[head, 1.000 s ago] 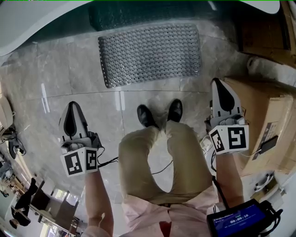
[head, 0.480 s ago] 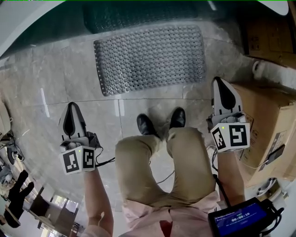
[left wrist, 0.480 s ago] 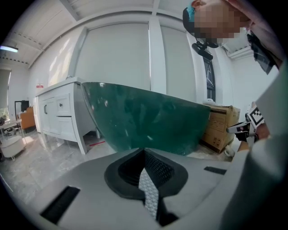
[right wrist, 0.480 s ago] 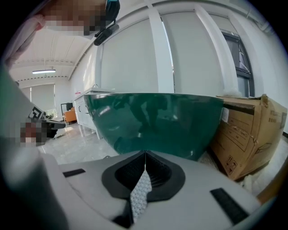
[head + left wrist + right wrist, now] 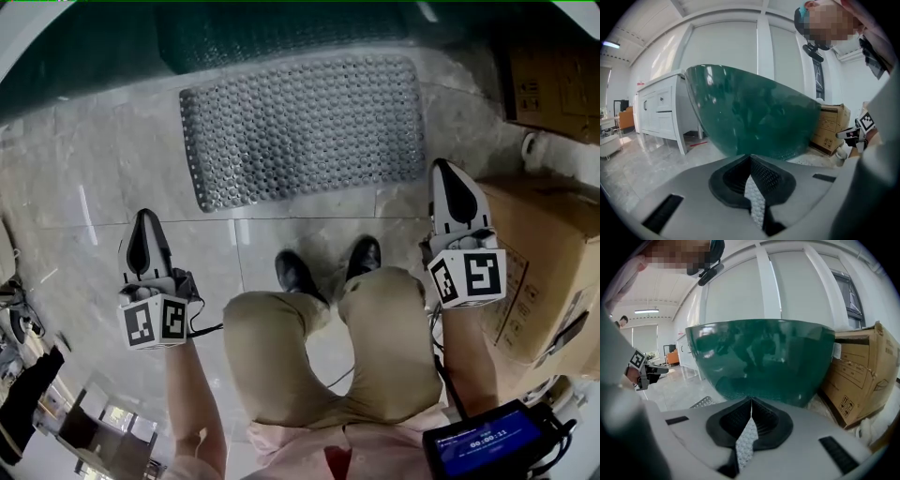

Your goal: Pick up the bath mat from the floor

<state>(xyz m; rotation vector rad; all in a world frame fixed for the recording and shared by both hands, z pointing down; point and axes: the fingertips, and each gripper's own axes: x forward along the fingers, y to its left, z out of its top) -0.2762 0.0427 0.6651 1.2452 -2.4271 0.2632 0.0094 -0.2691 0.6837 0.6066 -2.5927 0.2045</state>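
Observation:
A grey perforated bath mat (image 5: 305,127) lies flat on the marble floor, its far edge against a dark green tub (image 5: 272,33). The person stands just short of it, black shoes (image 5: 298,273) about a foot-length from its near edge. My left gripper (image 5: 143,232) hangs left of the legs, below the mat's near left corner, shut with nothing in it. My right gripper (image 5: 447,183) is level with the mat's near right corner, to its right, also shut and empty. In the right gripper view a corner of the mat (image 5: 702,402) shows low left, beside the tub (image 5: 764,359).
Cardboard boxes (image 5: 539,253) crowd the right side, right next to my right gripper, with another box (image 5: 553,84) behind. A white roll (image 5: 534,145) lies between them. A white cabinet (image 5: 658,110) stands left of the tub (image 5: 750,117). Marble floor (image 5: 94,187) spreads left.
The view has shifted forward: the mat now sits lower and closer in the head view. Both grippers keep their places beside the legs and stay shut.

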